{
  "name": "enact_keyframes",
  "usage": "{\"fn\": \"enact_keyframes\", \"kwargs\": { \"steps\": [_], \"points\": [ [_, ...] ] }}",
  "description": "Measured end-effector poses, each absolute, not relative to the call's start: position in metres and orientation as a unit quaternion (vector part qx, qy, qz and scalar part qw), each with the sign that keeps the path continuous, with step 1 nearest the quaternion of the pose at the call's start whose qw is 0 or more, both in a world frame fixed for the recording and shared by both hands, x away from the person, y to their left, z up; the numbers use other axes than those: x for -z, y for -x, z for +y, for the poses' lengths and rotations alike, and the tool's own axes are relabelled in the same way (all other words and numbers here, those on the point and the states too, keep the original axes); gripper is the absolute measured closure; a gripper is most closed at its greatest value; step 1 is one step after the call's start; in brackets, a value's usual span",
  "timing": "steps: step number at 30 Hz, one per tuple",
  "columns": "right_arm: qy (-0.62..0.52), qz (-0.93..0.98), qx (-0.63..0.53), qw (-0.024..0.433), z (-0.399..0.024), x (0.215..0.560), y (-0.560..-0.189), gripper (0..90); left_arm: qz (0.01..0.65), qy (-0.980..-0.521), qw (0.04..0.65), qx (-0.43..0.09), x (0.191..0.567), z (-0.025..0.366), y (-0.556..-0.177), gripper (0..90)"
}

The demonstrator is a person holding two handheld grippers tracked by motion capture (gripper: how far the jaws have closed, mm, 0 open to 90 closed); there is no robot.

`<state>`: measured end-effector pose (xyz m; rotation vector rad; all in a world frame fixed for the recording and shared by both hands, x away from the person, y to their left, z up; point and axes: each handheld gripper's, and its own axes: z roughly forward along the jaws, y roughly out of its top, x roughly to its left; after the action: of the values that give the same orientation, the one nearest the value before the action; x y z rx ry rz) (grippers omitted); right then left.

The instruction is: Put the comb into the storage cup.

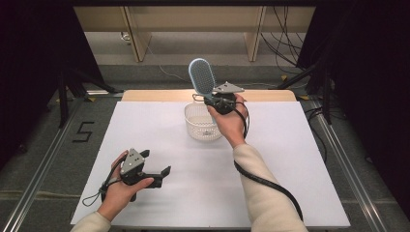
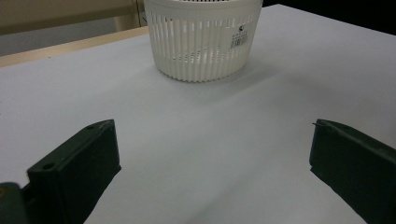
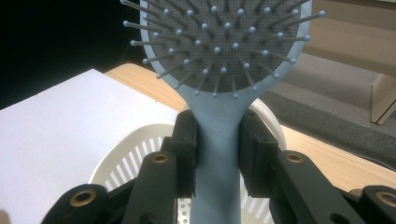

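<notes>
The left tongs (image 1: 157, 175) are lying low near the surface's (image 1: 290, 159) 7 o'clock corner, jaws standing wide apart with nothing between them, pointing toward 2 o'clock across bare white sheet. Open room is stretching all around them, up to the basket (image 1: 200, 123). The right tongs (image 1: 211, 100) are hovering over the basket's 1 o'clock rim, near the far edge, clamping the brush (image 1: 201, 77) by its handle. In the right gripper view the jaws are pressing both sides of the handle (image 3: 217, 163), with the bristled head (image 3: 219, 42) rising upright above them. The basket is sitting at the surface's 12 o'clock, just inside the far wooden edge.
</notes>
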<state>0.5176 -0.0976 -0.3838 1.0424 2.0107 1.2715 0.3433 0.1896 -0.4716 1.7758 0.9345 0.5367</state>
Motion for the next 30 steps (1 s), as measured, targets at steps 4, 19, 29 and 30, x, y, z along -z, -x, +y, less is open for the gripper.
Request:
{"fn": "enact_keyframes", "kwargs": {
  "steps": [4,19,29,30],
  "points": [
    [-0.386,0.747,-0.470,0.269,-0.0974,0.3847,-0.5178,70.4,0.388,-0.737,0.507,-0.221,0.4717,0.1894,-0.3434,1.1],
    [-0.385,0.753,-0.464,0.265,-0.0974,0.3911,-0.5187,70.3,0.388,-0.737,0.508,-0.222,0.4717,0.1895,-0.3436,1.1],
    [-0.383,0.755,-0.462,0.264,-0.0979,0.3923,-0.5187,70.3,0.387,-0.737,0.507,-0.222,0.4718,0.1893,-0.3435,1.1],
    [-0.382,0.755,-0.462,0.264,-0.0977,0.3924,-0.5186,70.3,0.387,-0.737,0.507,-0.222,0.4717,0.1893,-0.3435,1.1]
  ]
}}
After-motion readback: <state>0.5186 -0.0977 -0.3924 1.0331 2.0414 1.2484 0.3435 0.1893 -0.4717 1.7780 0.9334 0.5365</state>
